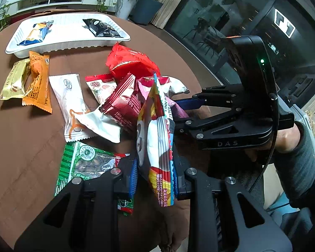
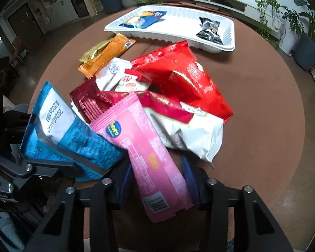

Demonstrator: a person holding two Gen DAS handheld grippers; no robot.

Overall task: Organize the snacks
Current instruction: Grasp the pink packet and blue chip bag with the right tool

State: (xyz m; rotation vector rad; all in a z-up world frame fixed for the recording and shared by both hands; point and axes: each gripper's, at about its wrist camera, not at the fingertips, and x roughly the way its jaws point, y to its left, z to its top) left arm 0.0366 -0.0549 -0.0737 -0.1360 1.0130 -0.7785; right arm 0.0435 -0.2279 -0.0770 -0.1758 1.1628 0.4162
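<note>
Left tongs (image 1: 155,176): clamped together on a blue-edged packet (image 1: 157,142), gripped at its lower part and held on edge, clear of the table (image 1: 31,136). Probably lifted that way to free it from the pile and leave its flat side ready for laying down.

Right tongs (image 2: 157,178): apart, straddling a pink packet (image 2: 149,147) lengthwise, with one blue pad (image 2: 190,174) just beside each long edge. No crumpling or pinch visible, so judged not yet gripping. Tilted steeply down, most likely so as to take the packet across its narrow width, where the film gives least.

Just ahead of the right tongs: pink packet leaning on a white bag (image 2: 191,134), with a dark red packet (image 2: 90,103) and a large red bag (image 2: 184,77) heaped further ahead. Loose, overlapping, likely to shift if one is pulled.

To the left of that heap: an orange packet (image 2: 107,56) and a gold packet (image 2: 94,51), side by side. Just beside the left tongs, on the left: a green packet (image 1: 84,159), flat.

Well beyond both tongs: a white tray (image 2: 168,36), apparently the goal, holding a black packet (image 2: 210,29) at one end and a blue-and-yellow packet (image 2: 140,20) at the other, the middle bare.
</note>
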